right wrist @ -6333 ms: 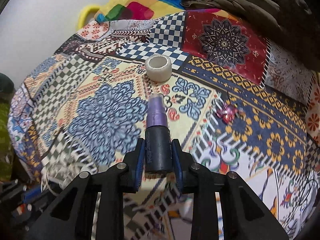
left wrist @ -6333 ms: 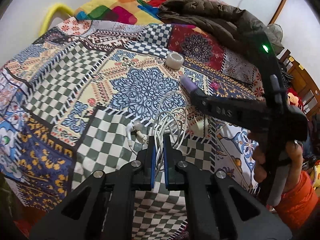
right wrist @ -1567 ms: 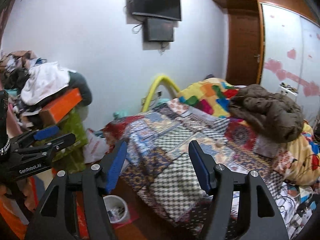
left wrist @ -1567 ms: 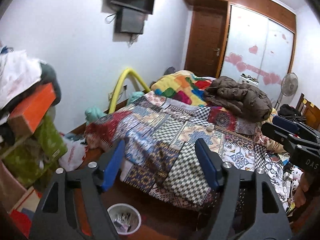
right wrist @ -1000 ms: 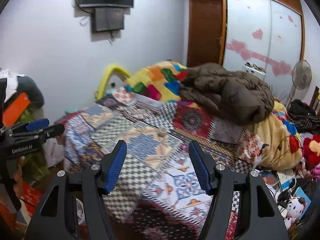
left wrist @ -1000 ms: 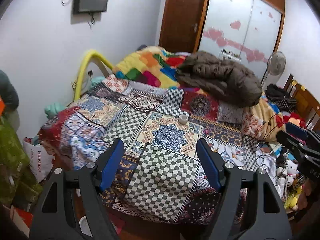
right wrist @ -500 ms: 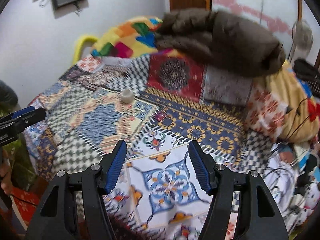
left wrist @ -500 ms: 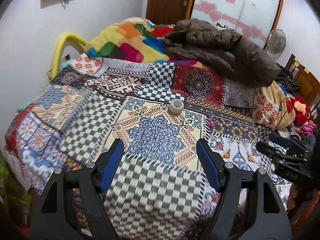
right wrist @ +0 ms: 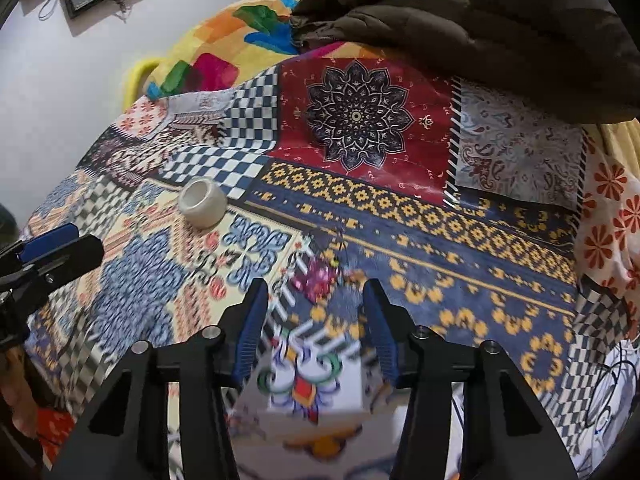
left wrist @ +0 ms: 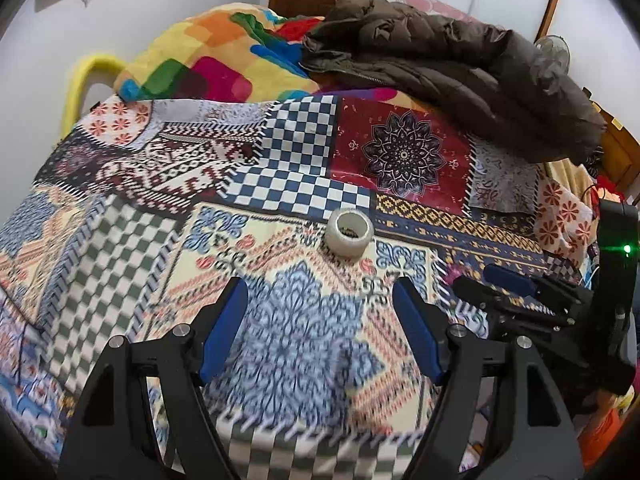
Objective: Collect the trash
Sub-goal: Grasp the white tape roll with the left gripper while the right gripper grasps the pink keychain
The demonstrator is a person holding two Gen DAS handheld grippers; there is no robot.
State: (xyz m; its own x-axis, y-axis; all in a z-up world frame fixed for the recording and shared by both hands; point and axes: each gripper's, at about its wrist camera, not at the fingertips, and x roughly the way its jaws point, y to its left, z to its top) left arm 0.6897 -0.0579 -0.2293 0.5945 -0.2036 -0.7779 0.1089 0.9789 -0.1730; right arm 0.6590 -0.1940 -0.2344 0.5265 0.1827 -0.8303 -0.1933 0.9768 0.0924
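Observation:
A white roll of tape (left wrist: 349, 232) lies on the patchwork bedspread (left wrist: 168, 200), just beyond my open, empty left gripper (left wrist: 320, 320). It also shows in the right wrist view (right wrist: 202, 201) at the left. A small crumpled pink wrapper (right wrist: 316, 278) lies on the spread just ahead of my right gripper (right wrist: 314, 312), which is open and empty, its jaws standing either side of the wrapper. The right gripper (left wrist: 496, 284) shows at the right of the left wrist view. The left gripper's fingers (right wrist: 48, 252) show at the left of the right wrist view.
A brown padded jacket (left wrist: 448, 60) and a bright multicoloured blanket (left wrist: 208, 64) are heaped at the head of the bed. A yellow frame (left wrist: 80, 80) stands at the far left by the white wall. Cables (right wrist: 608, 392) lie off the bed's right side.
Both grippers, which earlier held a cable and a purple bottle, are now empty and have moved from the floor bin back down close over the bed, towards the tape roll and the wrapper.

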